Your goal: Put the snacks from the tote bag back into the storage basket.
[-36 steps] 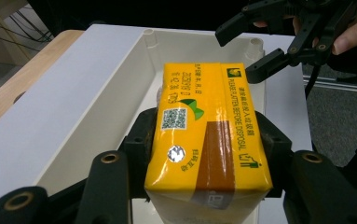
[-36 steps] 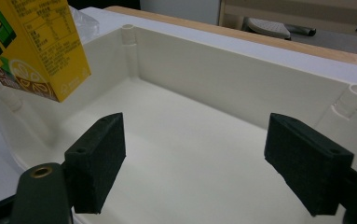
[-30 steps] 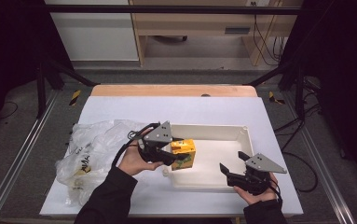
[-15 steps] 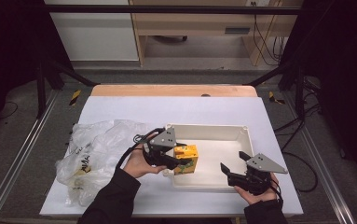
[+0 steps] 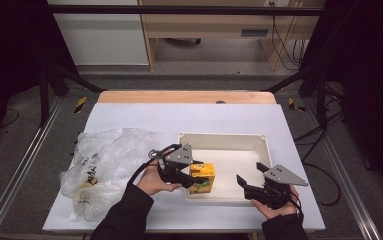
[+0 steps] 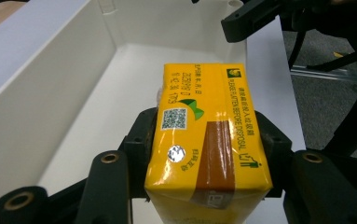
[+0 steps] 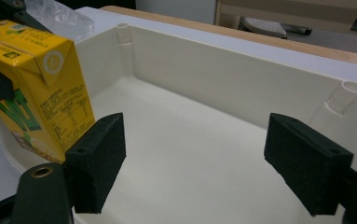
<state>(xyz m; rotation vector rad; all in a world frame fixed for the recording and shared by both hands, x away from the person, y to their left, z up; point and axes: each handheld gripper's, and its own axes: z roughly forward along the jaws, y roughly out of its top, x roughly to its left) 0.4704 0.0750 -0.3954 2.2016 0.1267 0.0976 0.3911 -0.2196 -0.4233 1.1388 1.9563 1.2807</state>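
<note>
Left claw [image 5: 191, 181] clamped on yellow carton [image 5: 201, 178], held over tray [image 5: 229, 140] near-left corner | right claw [image 5: 249, 186] gaping, empty, at tray front rim | carton is to be lowered level before release

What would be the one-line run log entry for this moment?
left gripper: shut on carton | carton: over tray, near-left corner | right gripper: open, empty, at tray's near-right edge | bag: left of tray

Between the right jaws, bare tray [image 7: 223, 70] floor is seen; the carton [image 7: 41, 79] blocks beyond the left pad.
</note>
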